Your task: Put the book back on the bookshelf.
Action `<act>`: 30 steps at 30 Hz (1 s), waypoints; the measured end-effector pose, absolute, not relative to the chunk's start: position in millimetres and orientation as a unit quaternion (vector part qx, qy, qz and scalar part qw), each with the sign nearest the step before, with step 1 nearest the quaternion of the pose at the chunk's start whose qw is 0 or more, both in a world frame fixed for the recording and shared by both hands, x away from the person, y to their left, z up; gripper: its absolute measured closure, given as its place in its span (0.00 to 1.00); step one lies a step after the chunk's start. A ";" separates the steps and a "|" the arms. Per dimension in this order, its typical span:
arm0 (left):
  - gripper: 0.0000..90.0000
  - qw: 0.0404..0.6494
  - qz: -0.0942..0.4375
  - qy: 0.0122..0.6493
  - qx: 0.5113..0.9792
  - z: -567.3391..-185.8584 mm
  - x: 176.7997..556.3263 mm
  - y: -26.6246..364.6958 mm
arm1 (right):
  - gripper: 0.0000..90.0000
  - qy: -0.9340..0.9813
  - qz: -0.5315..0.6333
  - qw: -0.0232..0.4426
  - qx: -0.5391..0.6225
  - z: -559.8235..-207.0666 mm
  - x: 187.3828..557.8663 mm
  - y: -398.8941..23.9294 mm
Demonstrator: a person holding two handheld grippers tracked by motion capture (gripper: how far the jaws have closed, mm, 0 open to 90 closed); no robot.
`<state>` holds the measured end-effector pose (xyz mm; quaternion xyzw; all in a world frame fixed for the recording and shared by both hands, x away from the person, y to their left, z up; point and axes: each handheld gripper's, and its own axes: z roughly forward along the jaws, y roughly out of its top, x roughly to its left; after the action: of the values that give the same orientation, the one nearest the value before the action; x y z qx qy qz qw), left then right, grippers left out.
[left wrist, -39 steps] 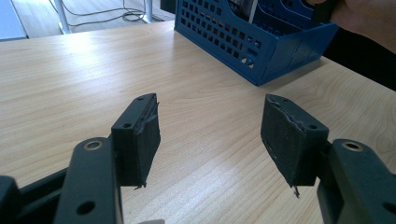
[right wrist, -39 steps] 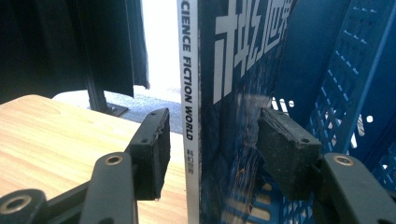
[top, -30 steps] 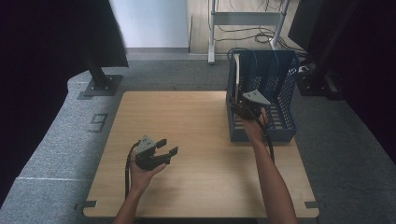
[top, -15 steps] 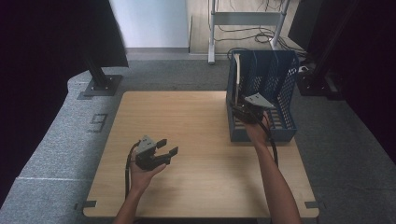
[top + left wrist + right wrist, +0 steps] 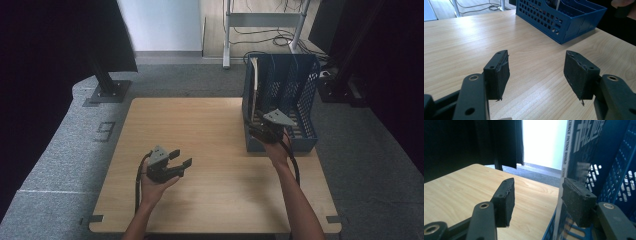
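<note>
High view showed the right gripper at the blue perforated plastic file rack, jaws apart beside a thin white-spined book standing inside, not yet gripped. Idle, the left gripper gaped empty over the wooden table.

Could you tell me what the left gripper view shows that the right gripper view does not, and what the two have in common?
Left gripper view alone: the left tongs, open with nothing between them, over bare tabletop, and the blue file rack seen from outside, standing apart farther off. Right gripper view alone: the right tongs open at the rack's near end, a book with a printed spine standing in the rack beside the right-hand pad, and a dark curtain beyond the table. Both share the wooden table and the perforated blue rack.
</note>
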<state>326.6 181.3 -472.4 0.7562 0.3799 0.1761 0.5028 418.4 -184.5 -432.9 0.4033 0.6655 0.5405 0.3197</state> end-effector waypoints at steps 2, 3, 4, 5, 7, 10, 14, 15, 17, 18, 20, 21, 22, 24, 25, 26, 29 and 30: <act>0.41 0.503 0.176 0.379 0.756 -472.3 326.4 181.2 | 0.48 0.665 0.545 0.315 0.402 -435.8 412.4 -185.5; 0.41 0.503 0.176 0.380 0.756 -472.4 326.5 181.2 | 0.48 0.668 0.544 0.312 0.401 -437.2 409.4 -185.8; 0.41 0.503 0.176 0.380 0.756 -472.4 326.5 181.1 | 0.48 0.668 0.547 0.311 0.398 -438.9 406.1 -186.1; 0.41 0.502 0.176 0.379 0.757 -472.5 326.5 181.0 | 0.48 0.667 0.549 0.311 0.396 -440.8 402.5 -186.5; 0.41 0.502 0.176 0.379 0.757 -472.7 326.5 180.6 | 0.48 0.670 0.551 0.305 0.394 -444.0 396.6 -187.2; 0.41 0.502 0.176 0.379 0.757 -472.7 326.3 180.4 | 0.48 0.672 0.555 0.298 0.390 -449.2 387.5 -187.9; 0.41 0.502 0.175 0.379 0.757 -472.7 326.2 180.6 | 0.48 0.677 0.556 0.291 0.384 -456.8 376.3 -187.9; 0.41 0.502 0.175 0.380 0.757 -472.7 326.2 180.6 | 0.48 0.679 0.556 0.290 0.382 -458.8 373.9 -187.8; 0.41 0.502 0.175 0.379 0.758 -472.4 325.9 180.8 | 0.48 0.681 0.556 0.287 0.381 -463.2 368.9 -187.7; 0.41 0.502 0.175 0.379 0.758 -472.3 325.9 180.9 | 0.48 0.683 0.555 0.284 0.380 -465.2 366.7 -187.8; 0.41 0.502 0.175 0.379 0.758 -472.2 325.8 181.3 | 0.48 0.686 0.554 0.283 0.379 -469.4 362.2 -188.4; 0.41 0.502 0.175 0.379 0.758 -472.1 325.8 181.5 | 0.48 0.688 0.553 0.278 0.379 -473.3 357.4 -189.3; 0.41 0.502 0.175 0.380 0.757 -472.0 325.7 181.7 | 0.48 0.688 0.553 0.278 0.379 -473.3 357.4 -189.3; 0.41 0.503 0.175 0.380 0.756 -471.8 325.7 181.9 | 0.48 0.690 0.552 0.276 0.377 -477.2 352.2 -190.3; 0.41 0.503 0.175 0.380 0.756 -471.9 325.8 182.0 | 0.48 0.691 0.552 0.275 0.377 -479.1 349.7 -190.8; 0.41 0.503 0.175 0.381 0.756 -472.1 325.9 181.9 | 0.48 0.692 0.552 0.274 0.376 -480.7 347.3 -191.3; 0.41 0.502 0.175 0.380 0.757 -472.1 325.7 181.6 | 0.48 0.694 0.552 0.270 0.376 -485.1 340.8 -192.3; 0.41 0.502 0.175 0.380 0.757 -472.0 325.5 181.4 | 0.48 0.695 0.552 0.268 0.375 -486.9 338.9 -192.3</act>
<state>325.5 181.4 -472.0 0.7573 0.3796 0.1750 0.5017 338.9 -192.3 -486.9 0.3747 0.6950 0.5519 0.2684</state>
